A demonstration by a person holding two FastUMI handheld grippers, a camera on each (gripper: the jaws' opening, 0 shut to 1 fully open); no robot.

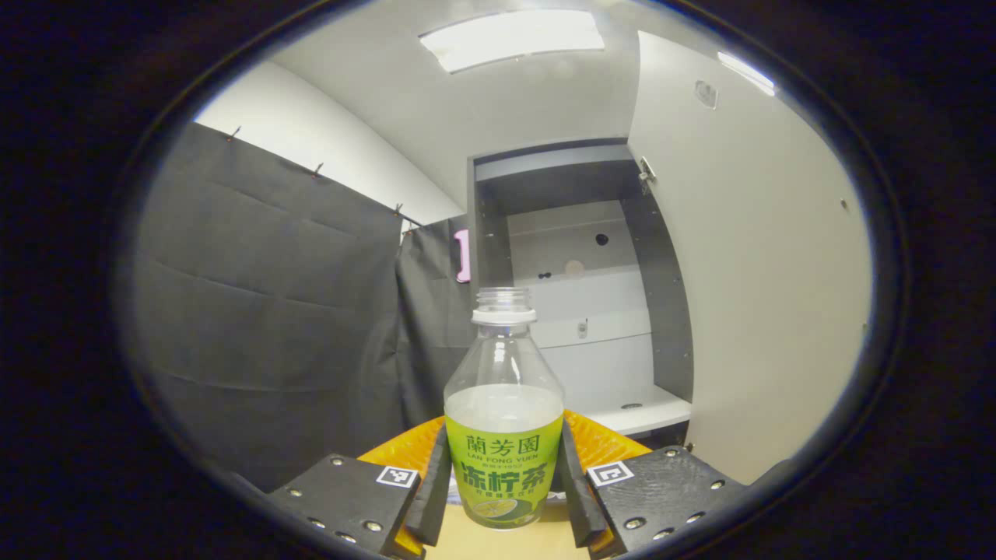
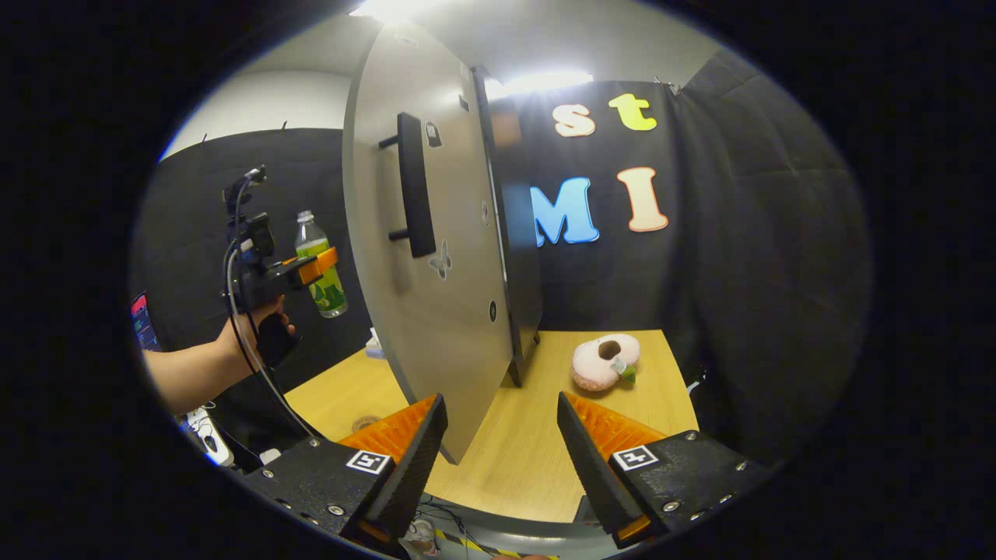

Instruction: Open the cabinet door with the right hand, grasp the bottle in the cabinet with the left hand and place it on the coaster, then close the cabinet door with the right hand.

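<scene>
Left gripper view: The left gripper (image 1: 504,486) was clenched on the bottle (image 1: 503,412), with one dark finger (image 1: 433,490) pressed against each side of the green label. The bottle stood upright between the fingers, uncapped, with a pale liquid filling the lower body and the upper part clear. Orange gripper parts and a strip of light wooden tabletop (image 1: 498,543) showed below it. Behind the bottle, the cabinet (image 1: 576,295) stood with its interior exposed: grey side walls, a pale back panel and a white bottom shelf (image 1: 646,411). The cabinet door (image 1: 762,257) was swung wide open at the right of the view. Black cloth (image 1: 264,311) lined the booth at the left.

Right gripper view: The right gripper (image 2: 498,447) had its fingers released, spread apart with nothing between them, just in front of the lower edge of the open cabinet door (image 2: 428,257). The door's outer face carried a dark bar handle (image 2: 414,185). At the left, a hand (image 2: 268,327) held the left gripper (image 2: 315,266) with the bottle (image 2: 320,268) raised well above the tabletop (image 2: 529,435). A small round disc, possibly the coaster (image 2: 364,423), lay on the tabletop near the left finger. A pink ring-shaped plush toy (image 2: 603,362) lay on the tabletop to the right of the cabinet.
</scene>
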